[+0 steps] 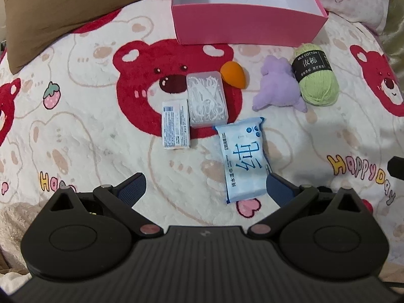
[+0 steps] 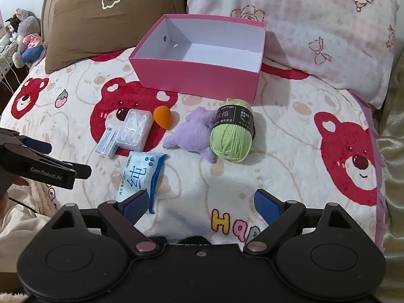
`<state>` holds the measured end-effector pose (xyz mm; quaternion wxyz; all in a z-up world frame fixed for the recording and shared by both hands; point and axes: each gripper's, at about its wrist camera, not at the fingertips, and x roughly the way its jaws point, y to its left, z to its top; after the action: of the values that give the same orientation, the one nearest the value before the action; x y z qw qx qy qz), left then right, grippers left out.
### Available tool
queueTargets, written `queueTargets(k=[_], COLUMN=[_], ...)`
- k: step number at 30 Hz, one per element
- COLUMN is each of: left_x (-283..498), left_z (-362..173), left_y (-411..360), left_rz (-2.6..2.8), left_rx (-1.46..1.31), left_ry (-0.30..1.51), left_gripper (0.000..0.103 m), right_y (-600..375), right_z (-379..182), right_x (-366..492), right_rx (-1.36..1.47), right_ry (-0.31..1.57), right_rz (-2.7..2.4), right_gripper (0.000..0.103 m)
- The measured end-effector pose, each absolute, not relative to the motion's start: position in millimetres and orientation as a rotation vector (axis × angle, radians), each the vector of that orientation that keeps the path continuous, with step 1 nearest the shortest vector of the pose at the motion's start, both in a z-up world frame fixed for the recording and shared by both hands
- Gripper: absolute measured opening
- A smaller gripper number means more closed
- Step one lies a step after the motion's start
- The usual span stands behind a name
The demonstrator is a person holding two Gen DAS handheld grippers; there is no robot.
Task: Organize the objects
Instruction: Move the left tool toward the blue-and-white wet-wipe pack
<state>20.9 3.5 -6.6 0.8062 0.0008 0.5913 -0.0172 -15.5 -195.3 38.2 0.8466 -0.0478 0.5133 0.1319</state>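
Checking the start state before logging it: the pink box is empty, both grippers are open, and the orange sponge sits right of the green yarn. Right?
Not quite. The orange sponge lies left of the green yarn, as the right wrist view shows. The pink box is empty, and the left gripper and right gripper are open.

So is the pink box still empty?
Empty: the pink box shows only bare white floor and walls, and all six items lie outside on the blanket.
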Motion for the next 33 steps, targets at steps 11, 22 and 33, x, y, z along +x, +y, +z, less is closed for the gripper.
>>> queueTargets(k=[11, 22, 33], left_x=[18.1, 13.5, 21.6], left_z=[6.1, 10.2, -3.1], left_y=[5.8, -1.7, 10.6], left_rz=[-0.059, -0.089, -0.066], left_rx=[-0.011, 0.011, -0.078], left_ry=[1.248, 1.249, 1.241], left_gripper=[0.103, 0.103, 0.103], right_y=[-190.9, -188.0, -189.4], right_z=[37.6, 31.5, -13.3], right_x=[-15.0, -13.8, 7.2], right_rx=[-0.117, -0.139, -0.091], right_ry=[1.091, 1.103, 1.102], right_rz=[0.284, 0.289, 0.393], right_gripper=[0.093, 0.093, 0.093])
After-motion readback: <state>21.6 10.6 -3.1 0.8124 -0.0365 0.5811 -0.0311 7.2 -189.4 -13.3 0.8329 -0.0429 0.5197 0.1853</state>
